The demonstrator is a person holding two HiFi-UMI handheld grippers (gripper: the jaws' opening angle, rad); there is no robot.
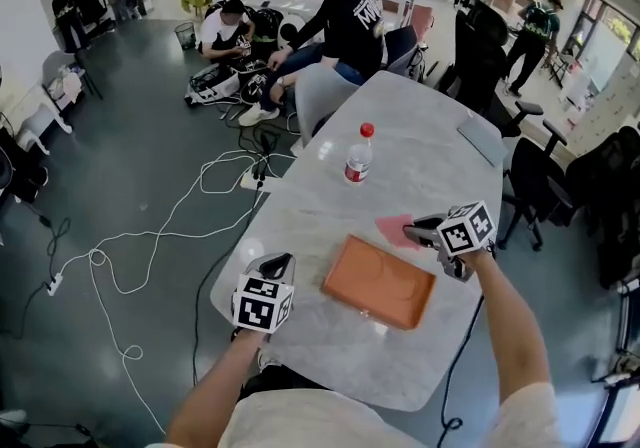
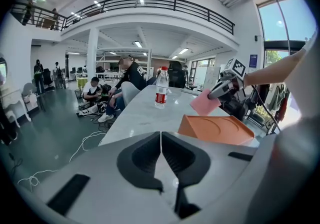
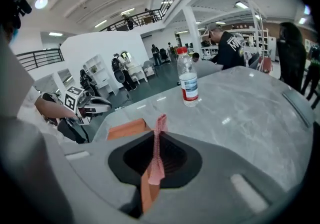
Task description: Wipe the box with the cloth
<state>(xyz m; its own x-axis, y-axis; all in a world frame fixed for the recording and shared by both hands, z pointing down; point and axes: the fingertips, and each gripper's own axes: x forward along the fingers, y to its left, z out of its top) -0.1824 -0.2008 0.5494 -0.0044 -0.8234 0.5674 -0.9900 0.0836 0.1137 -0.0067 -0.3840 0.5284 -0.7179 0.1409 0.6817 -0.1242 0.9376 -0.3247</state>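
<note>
A flat orange box (image 1: 380,281) lies on the marble table (image 1: 420,166) in front of me, also seen as the box (image 2: 220,129) in the left gripper view. My right gripper (image 1: 412,231) hovers just beyond the box's far right corner, shut on a pink cloth (image 1: 395,229). That cloth (image 3: 157,143) stands pinched on edge between the jaws of the right gripper (image 3: 159,133), with the box (image 3: 127,129) just ahead. My left gripper (image 1: 283,261) sits left of the box, jaws shut with nothing in them; the left gripper (image 2: 161,140) points along the table.
A water bottle (image 1: 359,154) with a red cap stands mid-table beyond the box. A grey laptop (image 1: 483,139) lies at the far right edge. Office chairs ring the table; cables (image 1: 150,236) trail across the floor at left, and people sit beyond the far end.
</note>
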